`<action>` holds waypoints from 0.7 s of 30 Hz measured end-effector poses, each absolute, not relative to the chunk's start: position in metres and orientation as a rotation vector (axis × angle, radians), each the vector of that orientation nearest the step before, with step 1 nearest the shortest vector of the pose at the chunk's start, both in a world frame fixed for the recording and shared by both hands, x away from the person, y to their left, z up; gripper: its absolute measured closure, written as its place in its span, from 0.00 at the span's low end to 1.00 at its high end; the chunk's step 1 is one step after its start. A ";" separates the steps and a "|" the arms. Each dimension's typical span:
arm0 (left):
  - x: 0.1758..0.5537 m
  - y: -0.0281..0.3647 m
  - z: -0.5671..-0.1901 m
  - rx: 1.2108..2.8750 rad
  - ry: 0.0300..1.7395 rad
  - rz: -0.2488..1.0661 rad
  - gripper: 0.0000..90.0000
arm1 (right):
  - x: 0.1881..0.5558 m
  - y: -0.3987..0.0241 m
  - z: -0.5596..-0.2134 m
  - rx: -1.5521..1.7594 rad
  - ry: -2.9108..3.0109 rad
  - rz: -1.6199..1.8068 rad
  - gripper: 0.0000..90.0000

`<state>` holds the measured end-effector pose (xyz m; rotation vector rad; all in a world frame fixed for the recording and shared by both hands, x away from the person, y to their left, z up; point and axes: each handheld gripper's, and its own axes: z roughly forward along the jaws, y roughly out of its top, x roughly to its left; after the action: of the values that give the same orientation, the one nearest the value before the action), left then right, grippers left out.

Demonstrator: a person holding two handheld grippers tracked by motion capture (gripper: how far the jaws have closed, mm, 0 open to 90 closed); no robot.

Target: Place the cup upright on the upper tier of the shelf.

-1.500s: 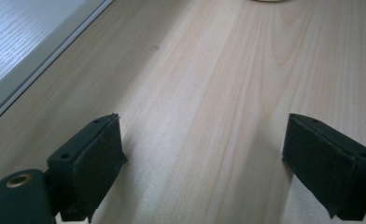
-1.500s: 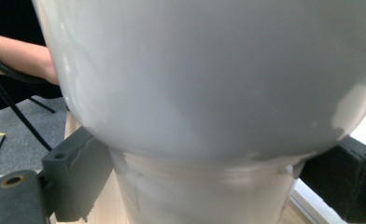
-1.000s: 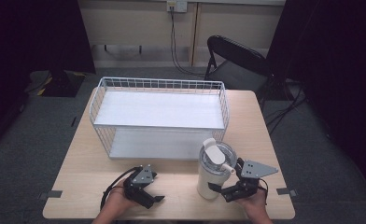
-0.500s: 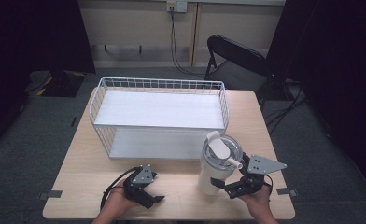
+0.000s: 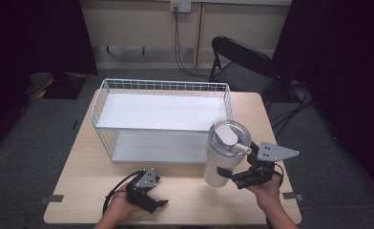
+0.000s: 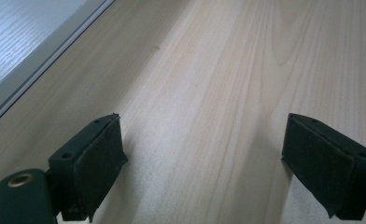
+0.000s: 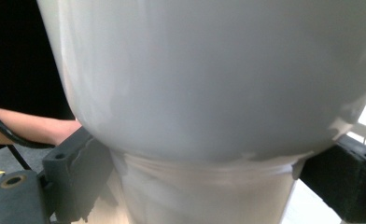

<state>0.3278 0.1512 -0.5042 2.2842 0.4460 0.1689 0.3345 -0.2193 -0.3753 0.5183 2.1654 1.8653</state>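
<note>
A white tumbler with a clear lid hangs above the table's front right, tilted slightly. My right gripper is shut on its narrow lower part. In the right gripper view the tumbler body looms close, and the black jaws of the right gripper press on the base from both sides. My left gripper rests near the front edge, left of the tumbler. In the left gripper view, the left gripper is open over bare wood.
A white two-tier wire shelf stands across the back half of the wooden table, its lower board close behind both grippers. A black folding chair sits beyond the table's far right corner. A forearm shows behind the tumbler.
The right gripper has lifted the tumbler off the table and carried it a little up and to the right. The left gripper has stayed in place.
</note>
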 end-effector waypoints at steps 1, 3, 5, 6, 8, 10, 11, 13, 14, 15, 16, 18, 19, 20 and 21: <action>0.328 0.151 -0.504 2.284 0.446 0.169 0.13 | 0.336 -0.219 -0.372 0.518 2.169 1.868 0.10; 0.328 0.151 -0.504 2.284 0.446 0.169 0.13 | 0.338 -0.218 -0.367 0.518 2.167 1.872 0.10; 0.328 0.151 -0.504 2.284 0.446 0.169 0.13 | 0.341 -0.216 -0.362 0.521 2.167 1.882 0.10; 0.328 0.151 -0.504 2.283 0.447 0.169 0.13 | 0.342 -0.216 -0.359 0.526 2.172 1.883 0.10; 0.328 0.151 -0.504 2.284 0.446 0.169 0.13 | 0.343 -0.215 -0.357 0.527 2.173 1.883 0.10; 0.328 0.151 -0.504 2.283 0.447 0.169 0.13 | 0.346 -0.213 -0.351 0.525 2.174 1.885 0.10; 0.328 0.151 -0.504 2.280 0.449 0.166 0.13 | 0.347 -0.212 -0.350 0.526 2.175 1.887 0.10; 0.328 0.151 -0.504 2.284 0.446 0.169 0.13 | 0.349 -0.210 -0.346 0.522 2.183 1.880 0.10; 0.328 0.151 -0.504 2.284 0.446 0.169 0.13 | 0.349 -0.210 -0.346 0.522 2.183 1.880 0.10; 0.328 0.151 -0.504 2.283 0.447 0.169 0.13 | 0.349 -0.209 -0.343 0.519 2.185 1.877 0.10; 0.328 0.151 -0.504 2.284 0.446 0.169 0.13 | 0.350 -0.209 -0.342 0.520 2.189 1.878 0.10; 0.328 0.151 -0.504 2.284 0.446 0.169 0.13 | 0.352 -0.207 -0.339 0.526 2.198 1.879 0.10; 0.328 0.151 -0.504 2.284 0.446 0.168 0.13 | 0.353 -0.206 -0.337 0.527 2.201 1.878 0.10; 0.328 0.151 -0.504 2.283 0.447 0.169 0.13 | 0.354 -0.205 -0.334 0.532 2.206 1.879 0.10; 0.328 0.151 -0.504 2.283 0.447 0.168 0.13 | 0.355 -0.204 -0.334 0.534 2.206 1.882 0.10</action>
<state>0.3278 0.1512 -0.5042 2.2831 0.4469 0.1684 0.3548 -0.2043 -0.3336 0.5340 2.2065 1.8815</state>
